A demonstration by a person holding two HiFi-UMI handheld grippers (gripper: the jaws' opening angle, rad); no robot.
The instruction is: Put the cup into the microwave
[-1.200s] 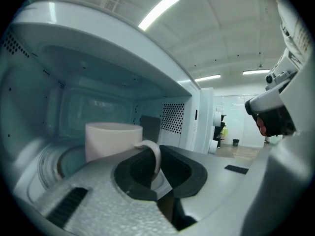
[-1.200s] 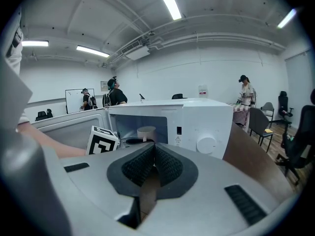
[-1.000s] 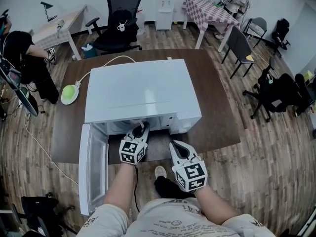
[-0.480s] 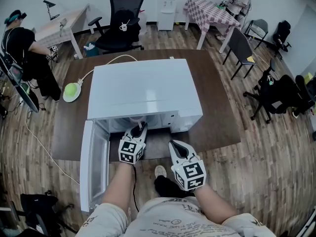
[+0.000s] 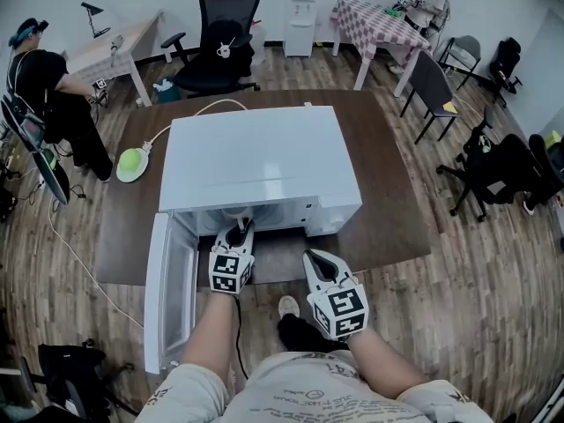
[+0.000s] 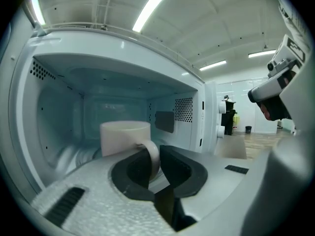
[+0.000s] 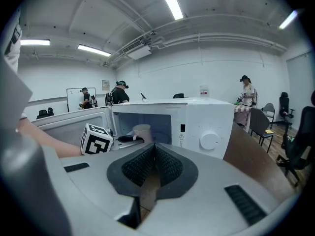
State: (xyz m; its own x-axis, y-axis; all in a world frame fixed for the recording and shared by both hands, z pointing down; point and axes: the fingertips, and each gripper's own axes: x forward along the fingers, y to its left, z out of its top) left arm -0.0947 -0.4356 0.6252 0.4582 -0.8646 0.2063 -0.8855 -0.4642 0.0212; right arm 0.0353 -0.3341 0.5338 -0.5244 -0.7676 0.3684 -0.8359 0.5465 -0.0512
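Observation:
The white microwave (image 5: pixel 264 166) stands on the dark table with its door (image 5: pixel 167 298) swung open to the left. A cream cup (image 6: pixel 124 136) sits inside the cavity, upright, just above or on the floor; I cannot tell which. My left gripper (image 6: pixel 156 168) is shut on the cup's handle (image 6: pixel 153 156). In the head view my left gripper (image 5: pixel 238 233) reaches into the opening. My right gripper (image 5: pixel 315 258) hangs in front of the microwave, shut with nothing in it. The right gripper view shows the cup (image 7: pixel 142 132) inside the opening and the control knob (image 7: pixel 209 141).
A green object (image 5: pixel 132 163) with a white cable lies on the brown table (image 5: pixel 388 201) left of the microwave. Office chairs, desks and several people stand around the room. The open door blocks the left side of the opening.
My left gripper has shifted a little leftward and further into the microwave cavity, carrying the cup. The right gripper has stayed where it was.

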